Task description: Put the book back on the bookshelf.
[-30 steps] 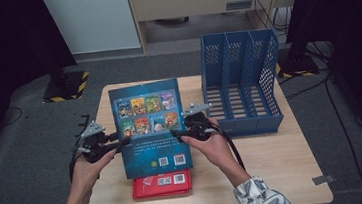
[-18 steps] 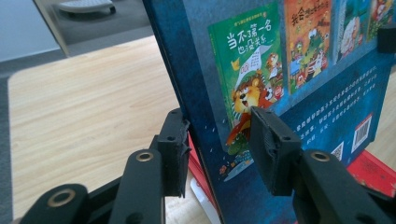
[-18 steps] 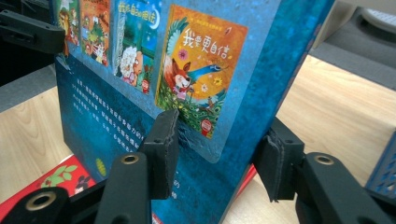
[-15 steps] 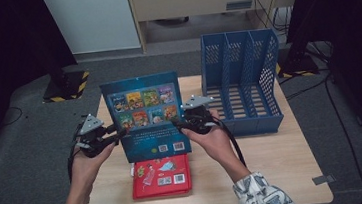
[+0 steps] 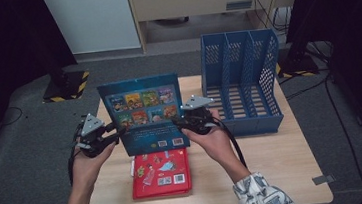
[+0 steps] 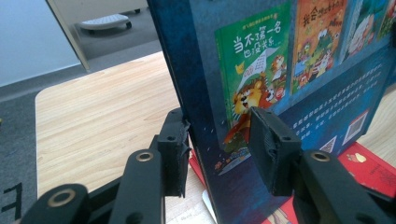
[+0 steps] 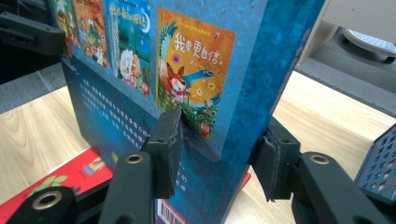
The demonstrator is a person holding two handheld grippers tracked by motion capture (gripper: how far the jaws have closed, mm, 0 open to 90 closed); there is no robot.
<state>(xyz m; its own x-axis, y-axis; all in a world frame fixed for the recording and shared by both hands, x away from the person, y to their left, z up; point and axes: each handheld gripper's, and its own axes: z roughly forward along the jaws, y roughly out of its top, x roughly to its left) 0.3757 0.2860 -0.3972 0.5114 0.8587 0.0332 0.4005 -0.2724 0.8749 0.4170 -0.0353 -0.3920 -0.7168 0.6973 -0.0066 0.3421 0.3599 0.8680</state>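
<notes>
Both hand-held grippers, left [image 5: 120, 132] and right [image 5: 177, 122], stand clamped on the upright blue book [image 5: 145, 113]; uneven pressure may tilt it onto the red book [image 5: 162, 174].

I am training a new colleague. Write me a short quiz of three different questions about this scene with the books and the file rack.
1. True or false: the blue book lies flat on the table.
2. Which gripper clamps the blue book: A) left gripper alone, B) right gripper alone, C) both?
3. What lies on the table below the raised book?

Key: 1. False, it is held upright. 2. C, one at each side edge. 3. A red book; the blue file rack stands to the right.
</notes>
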